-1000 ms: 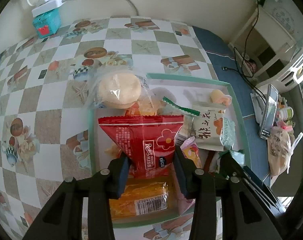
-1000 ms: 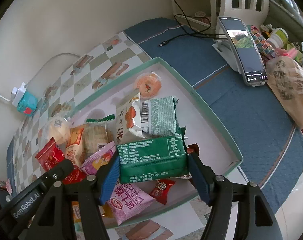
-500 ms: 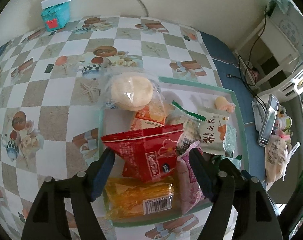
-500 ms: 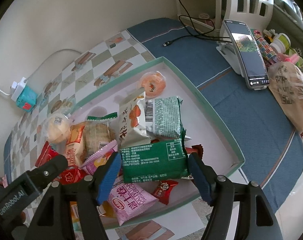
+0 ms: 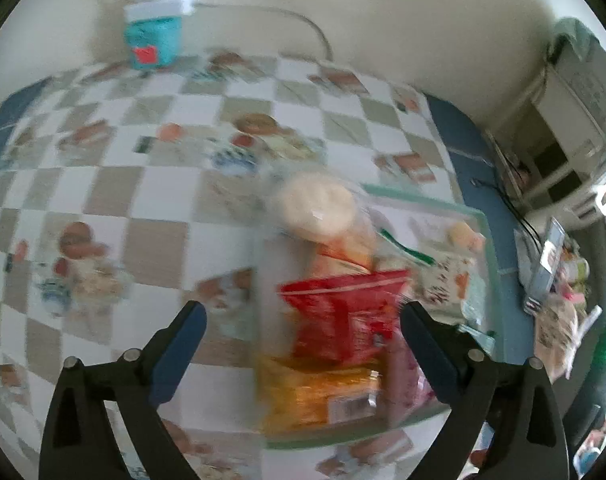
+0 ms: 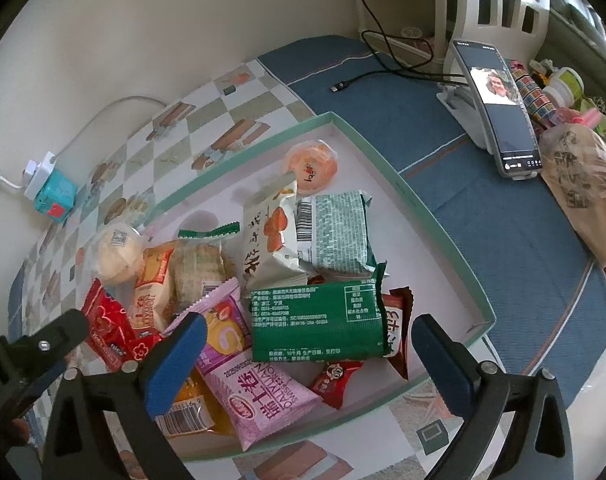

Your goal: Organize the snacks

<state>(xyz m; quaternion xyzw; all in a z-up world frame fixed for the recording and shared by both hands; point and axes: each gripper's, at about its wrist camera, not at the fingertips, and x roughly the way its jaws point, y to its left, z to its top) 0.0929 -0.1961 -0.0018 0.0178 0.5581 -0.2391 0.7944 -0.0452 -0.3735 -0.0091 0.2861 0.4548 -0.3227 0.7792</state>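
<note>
Both your tools are spread wide and holding nothing right now; the left tool [image 5: 303,344] hangs over the near left end of the tray [image 6: 443,240], with the red packet [image 5: 343,320] lying loose between its fingers, and the right tool [image 6: 309,356] sits just above the green packet [image 6: 317,320], which also lies free in the pile.

My guess is you're between picks, so choose one snack and commit; the far right half of the tray is bare, so that's where I'd spread things out. The packets overlap a lot: green on top of a brown-red one, the pink packet [image 6: 263,396] over the orange one; take the top layer first or you'll drag the neighbours along. Those wrappers look slippery and puffy, so pinch across the middle, not the crimped edge.

The left view is badly blurred, so I can't vouch for fine detail there.

The tray sits on a surface with a checkered cloth [image 5: 151,184]; a teal charger block [image 5: 153,40] is far left by the wall; a phone on a stand [image 6: 499,120] and a bagged loaf [image 6: 583,188] are off to the right on the blue part.
</note>
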